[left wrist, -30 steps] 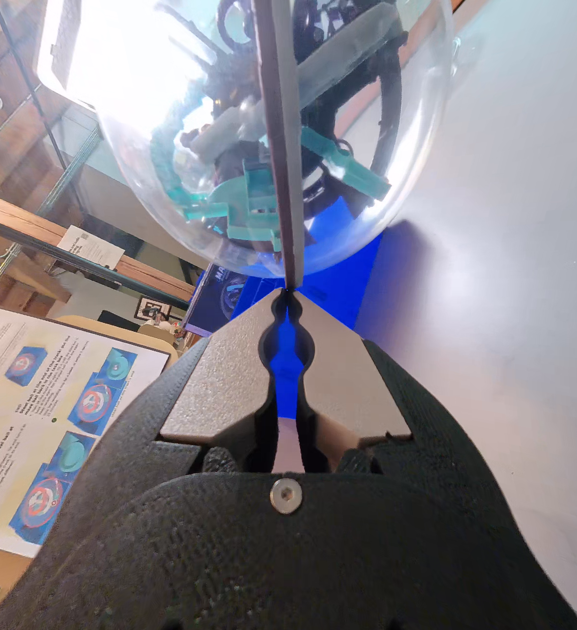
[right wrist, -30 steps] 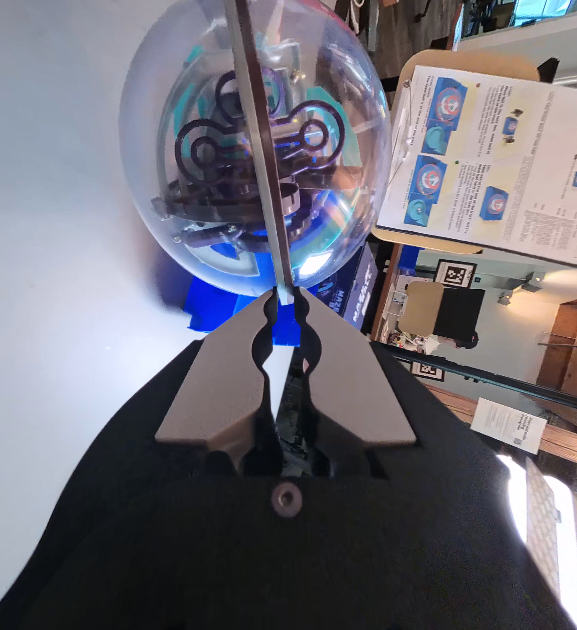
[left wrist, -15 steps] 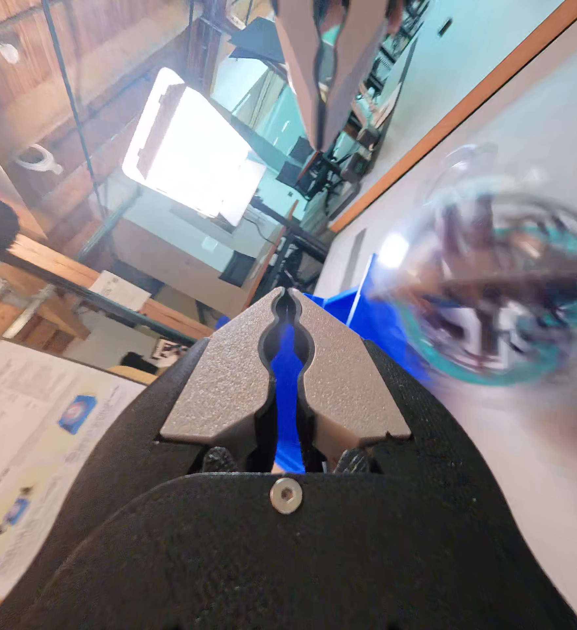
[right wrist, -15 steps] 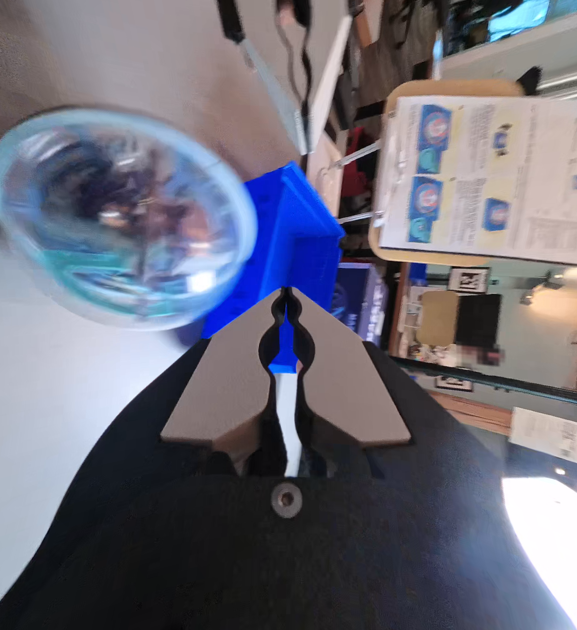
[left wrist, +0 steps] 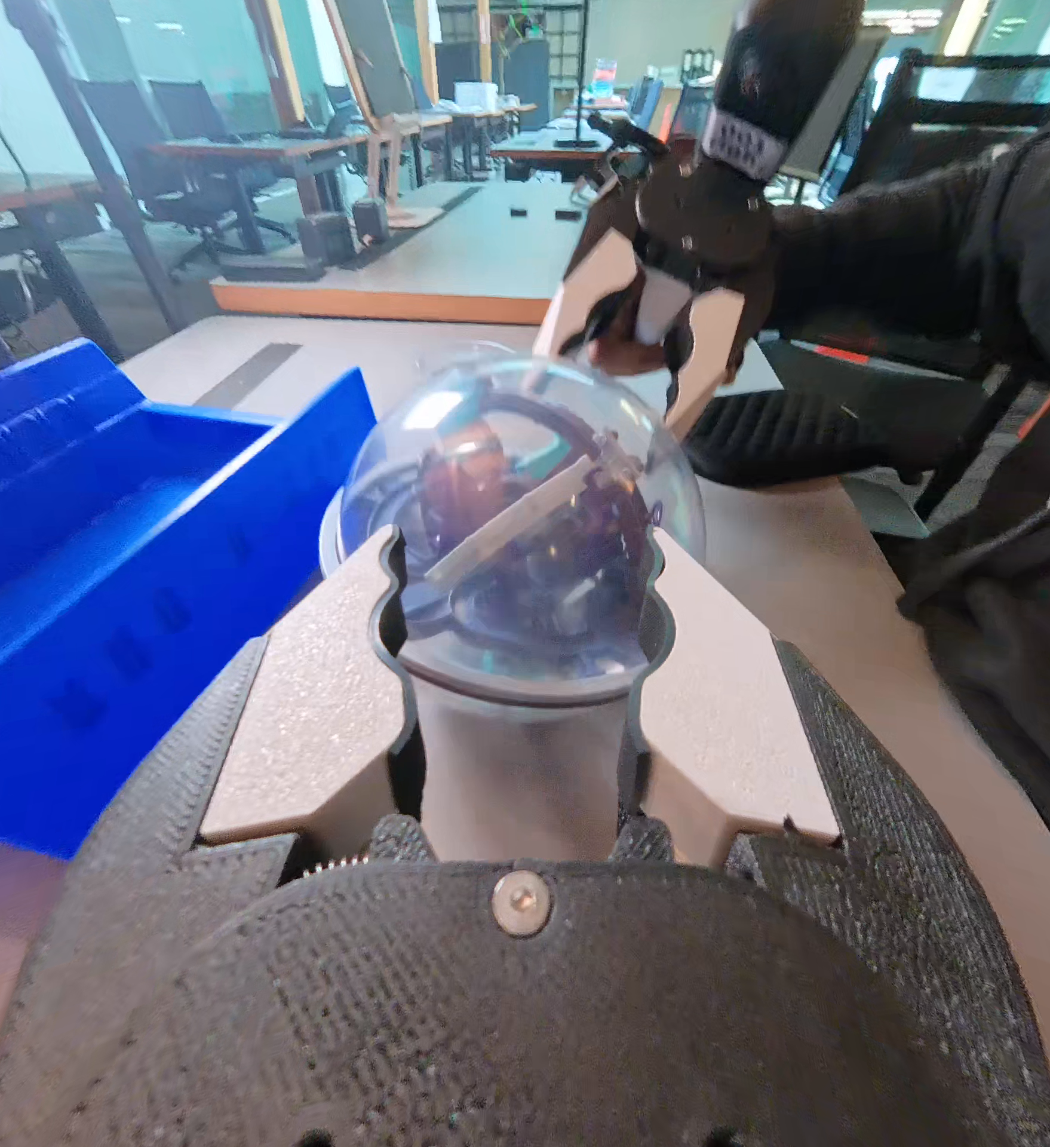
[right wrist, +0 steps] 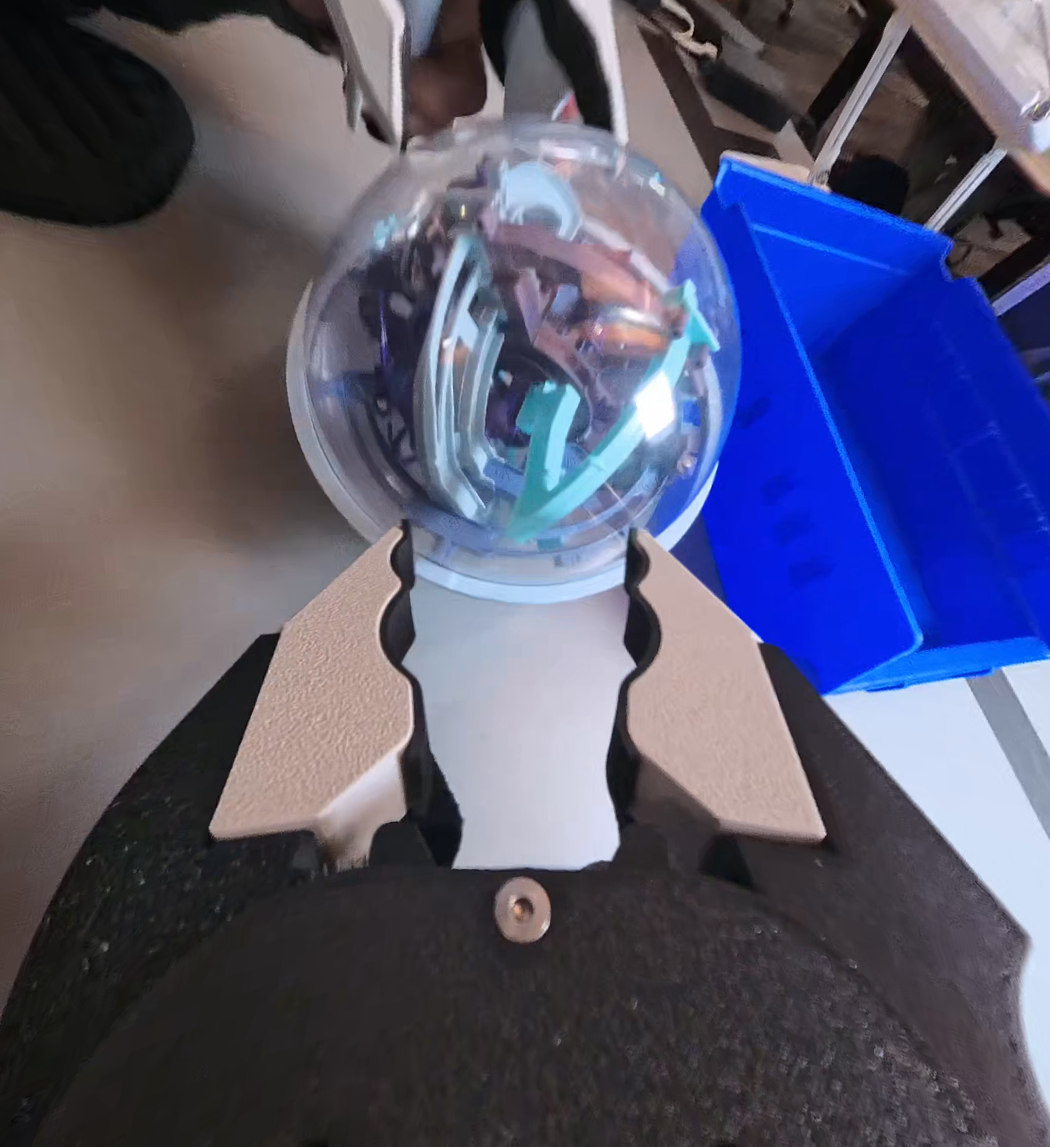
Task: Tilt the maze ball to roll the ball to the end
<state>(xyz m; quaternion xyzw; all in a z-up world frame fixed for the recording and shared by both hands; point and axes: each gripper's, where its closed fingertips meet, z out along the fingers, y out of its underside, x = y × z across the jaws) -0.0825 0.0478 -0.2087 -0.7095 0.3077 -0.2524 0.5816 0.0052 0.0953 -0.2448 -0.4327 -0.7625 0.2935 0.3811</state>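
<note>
The maze ball (left wrist: 522,496) is a clear sphere with purple, teal and grey tracks inside. It rests on the beige table (left wrist: 808,596) next to a blue bin. My left gripper (left wrist: 522,549) is open, its fingertips flanking the ball's near lower side. My right gripper (right wrist: 517,537) is open too, its tips at the ball's (right wrist: 510,354) lower edge from the opposite side. Neither grips it. Each gripper shows in the other's view beyond the ball, the right one (left wrist: 612,388) and the left one (right wrist: 485,93). I cannot make out the small ball inside.
The blue bin (left wrist: 107,527) stands open and empty right beside the ball, on the right in the right wrist view (right wrist: 882,434). A person's dark sleeve (left wrist: 944,260) and a black chair seat (left wrist: 789,434) lie past the table's edge.
One second ago both grippers were shut on the ball's rim and held it up. They let go; the ball now rests on the table and both grippers have opened around it.
</note>
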